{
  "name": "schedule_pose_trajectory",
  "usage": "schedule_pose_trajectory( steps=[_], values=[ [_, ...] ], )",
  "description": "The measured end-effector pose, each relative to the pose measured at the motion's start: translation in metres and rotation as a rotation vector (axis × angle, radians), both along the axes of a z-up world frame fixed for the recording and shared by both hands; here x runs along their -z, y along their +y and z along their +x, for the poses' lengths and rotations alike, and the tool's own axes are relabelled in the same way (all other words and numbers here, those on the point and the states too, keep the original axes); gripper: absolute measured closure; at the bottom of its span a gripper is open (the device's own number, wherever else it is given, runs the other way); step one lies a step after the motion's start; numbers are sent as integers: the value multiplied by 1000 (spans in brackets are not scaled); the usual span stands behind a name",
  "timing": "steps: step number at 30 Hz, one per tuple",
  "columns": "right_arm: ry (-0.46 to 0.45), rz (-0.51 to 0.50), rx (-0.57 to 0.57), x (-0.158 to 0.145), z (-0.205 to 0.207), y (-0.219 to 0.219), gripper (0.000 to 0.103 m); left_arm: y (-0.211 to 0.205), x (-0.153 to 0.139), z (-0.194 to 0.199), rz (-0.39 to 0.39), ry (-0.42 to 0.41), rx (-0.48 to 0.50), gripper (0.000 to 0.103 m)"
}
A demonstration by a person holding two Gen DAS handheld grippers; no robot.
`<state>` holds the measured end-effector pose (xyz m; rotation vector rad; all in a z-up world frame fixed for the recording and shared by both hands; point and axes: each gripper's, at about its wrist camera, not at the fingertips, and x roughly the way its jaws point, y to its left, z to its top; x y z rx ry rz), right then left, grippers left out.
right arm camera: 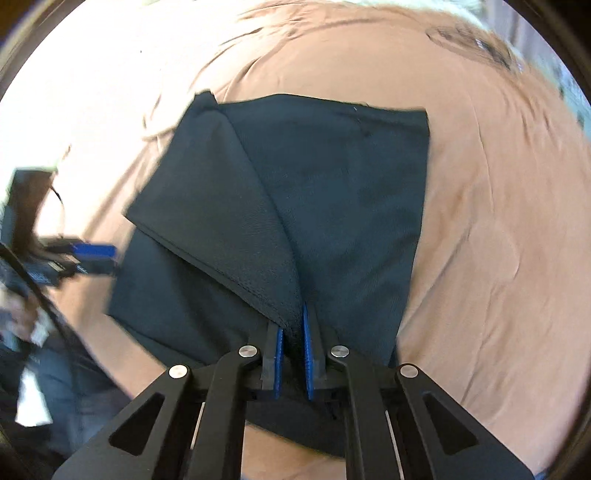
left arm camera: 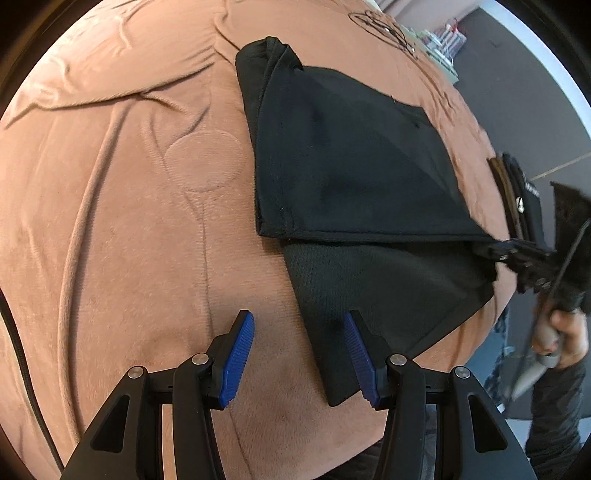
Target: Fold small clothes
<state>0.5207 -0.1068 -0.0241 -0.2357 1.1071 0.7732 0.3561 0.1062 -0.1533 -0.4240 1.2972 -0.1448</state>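
Note:
A small black garment [left arm camera: 351, 166] lies partly folded on a brown bedspread [left arm camera: 129, 203]. In the left wrist view my left gripper [left arm camera: 299, 325] is open and empty, just above the garment's near left corner. My right gripper [left arm camera: 517, 254] shows at the far right, holding the garment's edge. In the right wrist view the right gripper [right arm camera: 293, 325] is shut on a lifted fold of the black garment [right arm camera: 332, 192]. The left gripper [right arm camera: 92, 254] shows blurred at the left edge, open.
The bed's edge [left arm camera: 495, 155] runs along the right, with dark floor beyond. Dark flat items [left arm camera: 517, 192] sit at that edge. A black printed pattern [left arm camera: 384, 26] marks the bedspread at the far end. The bedspread has wrinkles at the left.

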Motion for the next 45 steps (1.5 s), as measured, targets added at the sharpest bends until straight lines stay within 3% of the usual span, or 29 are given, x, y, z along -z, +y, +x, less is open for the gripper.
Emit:
schedule_pose_trajectory(
  steps=[4,7,12,15,20,21,22,24,30,33,36,39,45],
  values=[
    [93,68,49,0,4,-21,98,-8,3,1,44,8,25,50],
    [98,63,74,5,8,-34,98,-10,4,0,64,11,36,50],
    [-13,-57,130,11,14,-41,98,-17,9,5,117,18,57,50],
    [-7,-63,137,14,17,-47,96,-23,9,5,157,18,83,50],
    [-28,-62,122,0,7,-45,80,-20,4,7,142,3,75,50],
    [-38,-55,118,-4,5,-44,64,-18,3,7,132,-5,69,50],
    [-52,-45,113,-9,1,-44,42,-15,2,7,126,-9,65,50],
    [-74,-33,102,-14,-6,-43,33,-14,2,9,126,-9,62,50],
    [-106,-180,84,8,-5,-28,33,-27,7,16,190,1,90,50],
    [-124,-253,144,16,5,-33,33,-32,9,14,219,1,103,50],
    [-62,-228,189,17,13,-49,34,-33,8,15,216,4,107,50],
    [-63,-240,197,11,10,-54,35,-28,7,16,197,10,104,50],
    [-188,-219,91,-23,-13,-27,35,-10,-1,19,140,-24,44,50]
  ],
)
